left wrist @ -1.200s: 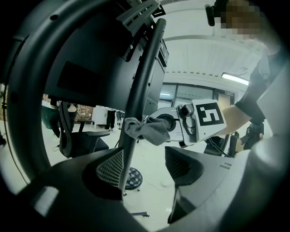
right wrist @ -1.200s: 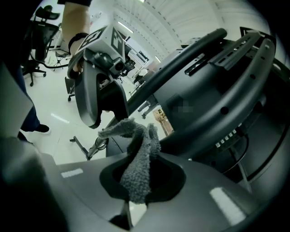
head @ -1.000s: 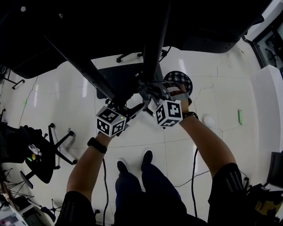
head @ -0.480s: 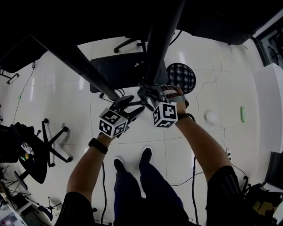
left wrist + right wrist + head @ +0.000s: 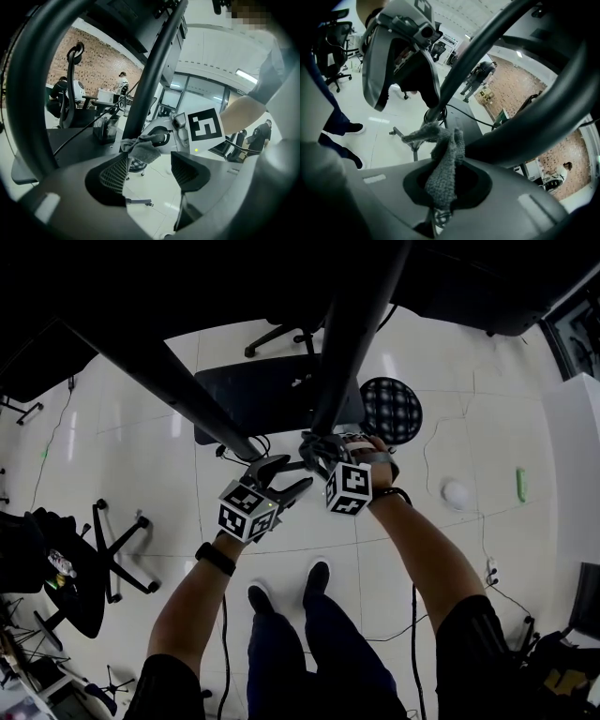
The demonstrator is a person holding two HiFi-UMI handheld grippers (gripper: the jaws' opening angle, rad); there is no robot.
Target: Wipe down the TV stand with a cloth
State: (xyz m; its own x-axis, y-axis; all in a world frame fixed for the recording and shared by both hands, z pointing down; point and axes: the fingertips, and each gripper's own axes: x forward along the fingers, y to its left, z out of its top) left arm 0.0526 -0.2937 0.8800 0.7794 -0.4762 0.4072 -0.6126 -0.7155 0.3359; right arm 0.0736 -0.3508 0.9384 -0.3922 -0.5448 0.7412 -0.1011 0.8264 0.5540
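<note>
The TV stand's black upright post point(image 5: 352, 334) rises from a dark base plate point(image 5: 272, 395) on the white floor. My right gripper point(image 5: 317, 451) is shut on a grey cloth point(image 5: 443, 164), pressing it against the post point(image 5: 487, 51) low down. The cloth point(image 5: 140, 147) bunches against the post point(image 5: 150, 79) in the left gripper view, beside the right gripper's marker cube point(image 5: 205, 131). My left gripper point(image 5: 286, 479) hangs just left of the post with its fingers apart and nothing between the pads point(image 5: 115, 173). A second slanted black bar point(image 5: 159, 381) runs up to the left.
A black office chair point(image 5: 103, 549) stands at the left. A round patterned stool point(image 5: 392, 409) sits behind the post, with a white round object point(image 5: 459, 493) and a green item point(image 5: 520, 486) on the floor to the right. Cables point(image 5: 412, 615) trail by my feet point(image 5: 316, 576).
The head view has shifted slightly. Both grippers stay by the post's foot, the right one still holding the cloth against it; the left one has drifted a little to the right.
</note>
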